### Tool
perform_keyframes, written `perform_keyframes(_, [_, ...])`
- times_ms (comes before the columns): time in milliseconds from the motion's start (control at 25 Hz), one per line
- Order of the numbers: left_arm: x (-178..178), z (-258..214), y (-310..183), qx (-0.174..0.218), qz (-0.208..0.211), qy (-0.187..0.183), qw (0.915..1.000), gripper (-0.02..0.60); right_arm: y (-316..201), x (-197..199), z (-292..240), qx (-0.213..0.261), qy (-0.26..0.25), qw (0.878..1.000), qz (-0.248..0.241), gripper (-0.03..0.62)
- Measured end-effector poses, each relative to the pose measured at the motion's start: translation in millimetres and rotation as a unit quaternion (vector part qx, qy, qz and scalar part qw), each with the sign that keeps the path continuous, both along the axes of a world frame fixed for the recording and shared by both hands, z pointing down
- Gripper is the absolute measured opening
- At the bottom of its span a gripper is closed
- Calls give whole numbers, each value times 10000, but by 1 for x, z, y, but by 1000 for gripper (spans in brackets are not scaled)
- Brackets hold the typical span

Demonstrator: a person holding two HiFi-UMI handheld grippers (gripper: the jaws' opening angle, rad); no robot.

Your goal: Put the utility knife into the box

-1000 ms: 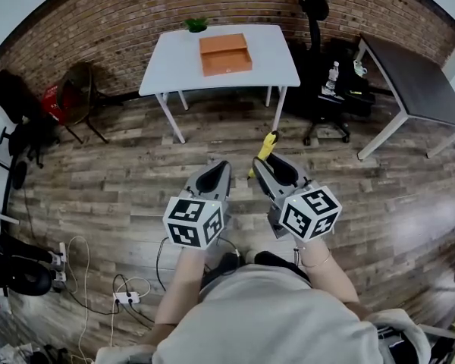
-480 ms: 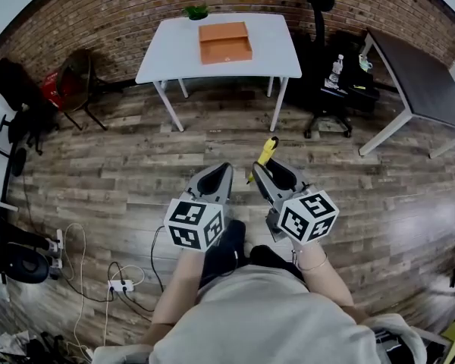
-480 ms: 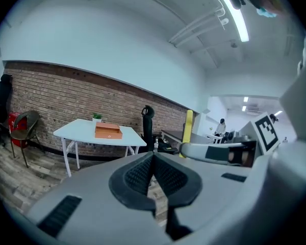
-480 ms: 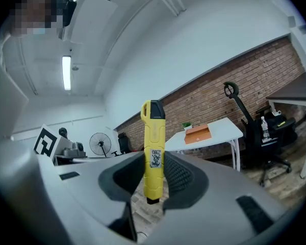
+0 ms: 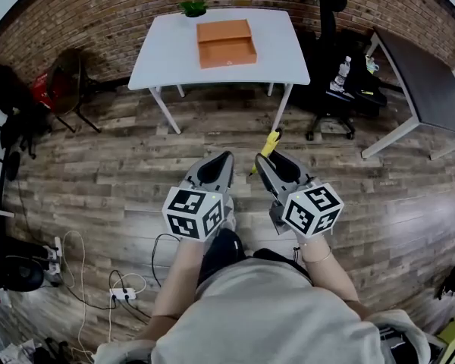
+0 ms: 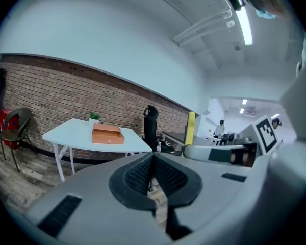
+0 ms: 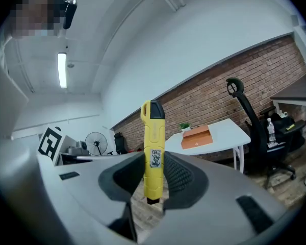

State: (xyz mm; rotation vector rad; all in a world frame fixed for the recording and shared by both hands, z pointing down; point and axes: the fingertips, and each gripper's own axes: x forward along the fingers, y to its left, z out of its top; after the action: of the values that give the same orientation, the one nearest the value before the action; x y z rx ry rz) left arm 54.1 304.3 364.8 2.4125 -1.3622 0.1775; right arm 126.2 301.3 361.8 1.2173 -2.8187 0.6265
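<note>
My right gripper [image 5: 264, 156] [image 7: 154, 173] is shut on a yellow utility knife [image 7: 153, 148] [image 5: 269, 144], which stands upright between the pads with its black-capped end up. My left gripper [image 5: 224, 158] [image 6: 153, 173] is beside it, shut, with nothing between its pads. The orange box [image 5: 225, 42] [image 6: 108, 134] [image 7: 197, 137] lies open-topped on the white table [image 5: 174, 51] by the brick wall, well ahead of both grippers. Both grippers hang above the wooden floor, a good way short of the table.
A small green plant [image 5: 192, 7] stands at the table's back edge. A black office chair [image 5: 330, 59] with a bottle and clutter is right of the table, then a dark table [image 5: 425, 82]. A dark chair with a red bag [image 5: 57, 89] stands left. Cables [image 5: 98, 279] lie on the floor.
The table and box have come a little closer and larger in the head view. Both grippers have moved forward over the floor, the knife still in the right one.
</note>
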Motion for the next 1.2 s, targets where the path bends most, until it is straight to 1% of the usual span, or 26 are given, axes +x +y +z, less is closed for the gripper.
perform_keyframes(120, [-22,-7,-50,55,143,-74,9999,6,-44,-18,-3,32,80,10000,-2,112])
perform_keyframes(200, [-36,-16,-82,121,218,-49,9997,6,-75,-30,-8,60,96,9999,44,112])
perform_keyframes(280, [-48,-20,-111,124,229,11,9997,6,-105,-41,-15,109,109,9999,66,112])
perform_keyframes(480, [-69,-20,-169,180,261,-110,9994,6,-169,-67,-26,267,95,9995,162,112])
perform_keyframes(640, [-83,-16,-203,171,387,-229,9988,6,-204,-84,-26,267,104,9993,248,112])
perform_keyframes(880, [-91,-8,-240,35,528,-47,9986,6,-241,-92,-11,63,161,9993,341,112])
perform_keyframes(1040, [-95,-2,-265,-24,521,34,9986,6,-266,-93,-2,-32,170,9992,368,112])
perform_keyframes(1200, [-100,6,-290,-106,471,-11,9988,6,-299,-97,2,-52,138,9993,336,112])
